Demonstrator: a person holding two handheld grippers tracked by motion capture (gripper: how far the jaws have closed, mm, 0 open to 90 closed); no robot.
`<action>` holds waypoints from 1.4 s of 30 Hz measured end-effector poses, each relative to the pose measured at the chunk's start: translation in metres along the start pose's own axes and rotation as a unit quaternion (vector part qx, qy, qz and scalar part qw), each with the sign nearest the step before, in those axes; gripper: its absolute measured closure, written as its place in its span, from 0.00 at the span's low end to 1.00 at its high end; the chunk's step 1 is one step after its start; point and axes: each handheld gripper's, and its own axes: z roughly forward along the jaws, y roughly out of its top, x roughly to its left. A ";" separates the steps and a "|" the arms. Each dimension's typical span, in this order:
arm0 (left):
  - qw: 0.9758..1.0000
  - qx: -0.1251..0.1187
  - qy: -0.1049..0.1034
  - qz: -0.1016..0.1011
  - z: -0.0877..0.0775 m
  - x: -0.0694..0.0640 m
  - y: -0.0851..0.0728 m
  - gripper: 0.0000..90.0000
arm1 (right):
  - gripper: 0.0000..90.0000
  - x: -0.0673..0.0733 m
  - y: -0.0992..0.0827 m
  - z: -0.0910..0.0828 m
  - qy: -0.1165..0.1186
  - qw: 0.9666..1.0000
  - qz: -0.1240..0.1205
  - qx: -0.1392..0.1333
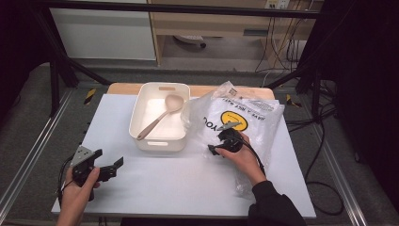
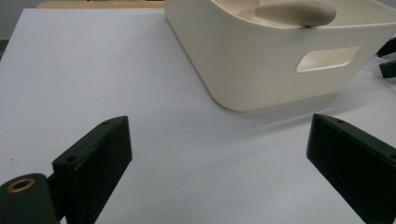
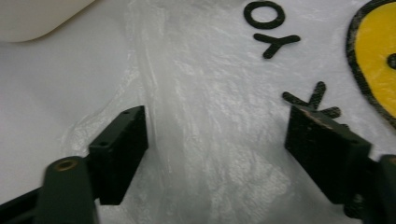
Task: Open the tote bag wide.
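A cream plastic bin (image 1: 160,147) stands at the middle back of the white table (image 1: 164,183), with a beige spoon (image 1: 160,117) lying in it. To its right lies a clear plastic bag (image 1: 256,113) printed with a yellow smiley face. My right gripper (image 1: 215,143) hovers open over the bag's left edge; in the right gripper view its jaws (image 3: 217,149) straddle a fold of the bag (image 3: 210,84). My left gripper (image 1: 109,157) is open near the front left, empty, and points at the bin (image 2: 243,60) in the left gripper view (image 2: 219,154).
The spoon's handle end (image 2: 296,11) rests on the bin's near rim. A bin corner (image 3: 32,16) lies just left of the bag. Bare white table stretches between the two hands. Black frame bars and cables ring the table.
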 end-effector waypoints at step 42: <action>1.000 -0.001 -0.014 0.012 -0.001 -0.005 0.003 0.07 | 1.00 0.038 -0.013 -0.042 0.038 0.998 0.038 -0.044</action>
